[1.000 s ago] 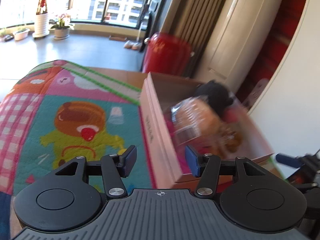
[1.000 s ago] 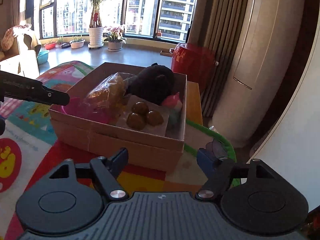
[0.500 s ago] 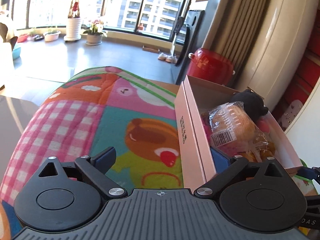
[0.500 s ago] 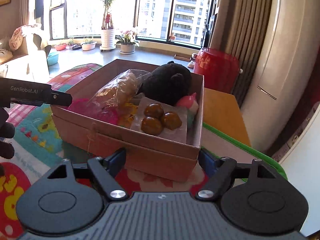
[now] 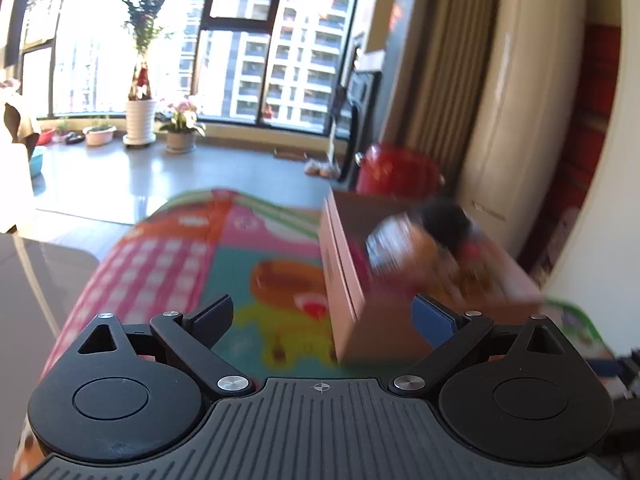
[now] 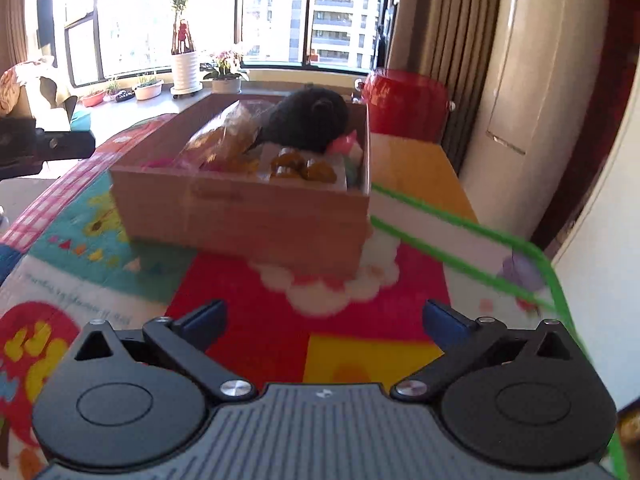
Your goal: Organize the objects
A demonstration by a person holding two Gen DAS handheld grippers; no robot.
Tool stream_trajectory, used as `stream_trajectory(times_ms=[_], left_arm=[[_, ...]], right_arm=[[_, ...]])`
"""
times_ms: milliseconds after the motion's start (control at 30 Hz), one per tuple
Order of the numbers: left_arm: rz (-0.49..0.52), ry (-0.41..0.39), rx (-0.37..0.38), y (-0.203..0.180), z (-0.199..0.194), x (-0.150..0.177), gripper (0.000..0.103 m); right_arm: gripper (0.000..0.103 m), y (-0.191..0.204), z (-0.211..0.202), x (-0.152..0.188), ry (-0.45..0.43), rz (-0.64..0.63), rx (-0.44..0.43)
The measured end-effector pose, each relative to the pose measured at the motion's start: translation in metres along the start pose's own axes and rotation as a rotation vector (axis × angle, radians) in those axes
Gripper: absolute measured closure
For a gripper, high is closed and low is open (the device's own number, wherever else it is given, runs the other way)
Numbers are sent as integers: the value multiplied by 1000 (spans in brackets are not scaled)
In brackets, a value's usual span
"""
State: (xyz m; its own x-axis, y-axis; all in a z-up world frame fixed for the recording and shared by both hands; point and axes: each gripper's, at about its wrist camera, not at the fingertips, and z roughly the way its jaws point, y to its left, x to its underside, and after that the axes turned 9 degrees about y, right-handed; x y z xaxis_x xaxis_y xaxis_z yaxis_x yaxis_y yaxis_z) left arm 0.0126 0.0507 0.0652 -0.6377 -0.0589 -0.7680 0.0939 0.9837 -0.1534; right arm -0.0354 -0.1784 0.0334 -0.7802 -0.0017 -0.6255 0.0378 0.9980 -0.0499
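Observation:
An open cardboard box (image 6: 248, 216) stands on the play mat. It holds a black plush toy (image 6: 308, 120), a bagged loaf (image 6: 224, 136), brown round pieces (image 6: 304, 166) on a white sheet, and a pink toy (image 6: 346, 144). My right gripper (image 6: 326, 320) sits back from the box's near wall, and its jaws are opening with nothing between them. My left gripper (image 5: 324, 316) stands open just short of the box's (image 5: 348, 300) near corner, and its pads touch nothing. That view is blurred. The loaf (image 5: 404, 248) and plush (image 5: 444, 220) show as smears.
The colourful play mat (image 6: 100, 208) covers a wooden table (image 6: 416, 172). A red drum (image 6: 404, 100) and a tall white cabinet (image 6: 540, 80) stand behind on the right. Potted plants (image 6: 184, 68) line the window. The left gripper's dark body (image 6: 52, 144) shows at the left edge.
Both grippers have opened wide and drawn back from the box. The left one no longer straddles the box's side wall. The right one now sees the box farther off.

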Motion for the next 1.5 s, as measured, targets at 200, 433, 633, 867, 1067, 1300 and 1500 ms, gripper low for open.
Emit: stream_trajectory(times_ms=[200, 433, 633, 867, 1067, 1300, 1500], left_arm=[[51, 153, -39, -27, 15, 53, 4], [84, 150, -143, -37, 30, 60, 2], [81, 151, -144, -36, 32, 57, 2], [73, 151, -152, -38, 34, 56, 2], [75, 151, -153, -38, 34, 55, 2], [78, 151, -156, -39, 35, 55, 2], [75, 151, -153, -39, 35, 55, 2]], right_arm=[[0, 6, 7, 23, 30, 24, -4], [0, -4, 17, 22, -27, 74, -21], [0, -1, 19, 20, -37, 77, 1], [0, -2, 18, 22, -44, 82, -1], [0, -2, 18, 22, -48, 83, -3], [0, -1, 18, 22, -48, 82, 0], [0, -1, 18, 22, -48, 82, 0]])
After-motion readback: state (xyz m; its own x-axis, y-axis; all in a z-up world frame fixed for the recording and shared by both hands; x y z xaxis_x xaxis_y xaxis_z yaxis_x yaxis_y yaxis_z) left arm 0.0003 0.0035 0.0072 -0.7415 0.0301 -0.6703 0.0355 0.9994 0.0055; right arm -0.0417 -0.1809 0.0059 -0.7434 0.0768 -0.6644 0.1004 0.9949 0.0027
